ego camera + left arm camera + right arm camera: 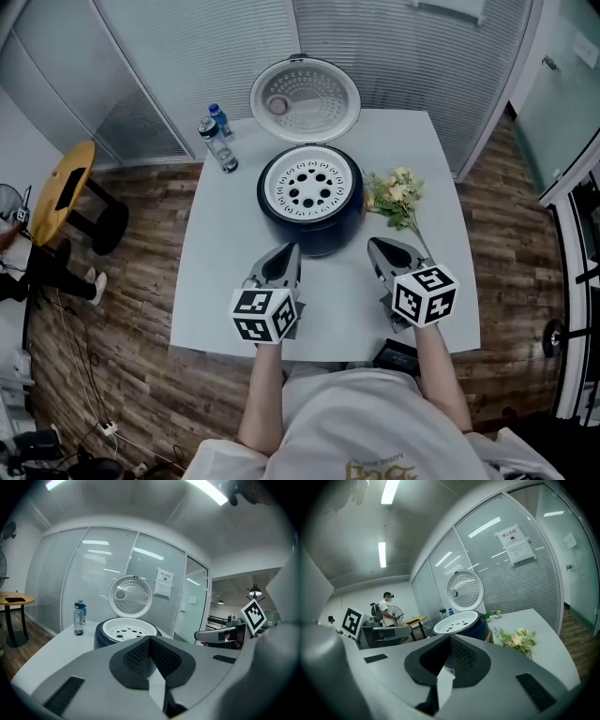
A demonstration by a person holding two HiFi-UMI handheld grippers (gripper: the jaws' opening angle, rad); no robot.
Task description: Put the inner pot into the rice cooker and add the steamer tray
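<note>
Head view, clock directions taken from the rice cooker [312,228].

- Rice cooker: dark body, sits about mid-table on the white table [220,272], a bit toward the far edge.
- Steamer tray [309,185]: white, perforated, seated level in the top of the cooker and filling the opening. It hides whatever is under it, so I can't tell from these views whether the inner pot is there.
- Lid [305,98]: hinged open at 12 o'clock, its dimpled inner face showing.
- Two water bottles [218,142] at 10 o'clock, near the cooker but not touching it. The one nearer the cooker has a dark cap and the one behind has a blue cap.
- Bunch of flowers [396,197] lies flat at 3 o'clock, just beside the cooker wall.
- Left hand-held gripper [289,249] at 7 o'clock, tip just short of the cooker body. Its own view shows the jaws together with nothing between the pads.
- Right hand-held gripper [375,246] at 5 o'clock, also just short of the cooker. Jaws together, nothing held.
- Both grippers point toward the cooker and tilt slightly down. Neither touches the cooker or the tray.
- Off the table at 9 o'clock: a small round wooden side table [67,187] with a dark flat item on it.
- The right gripper view shows a person [386,609] standing in the background.
</note>
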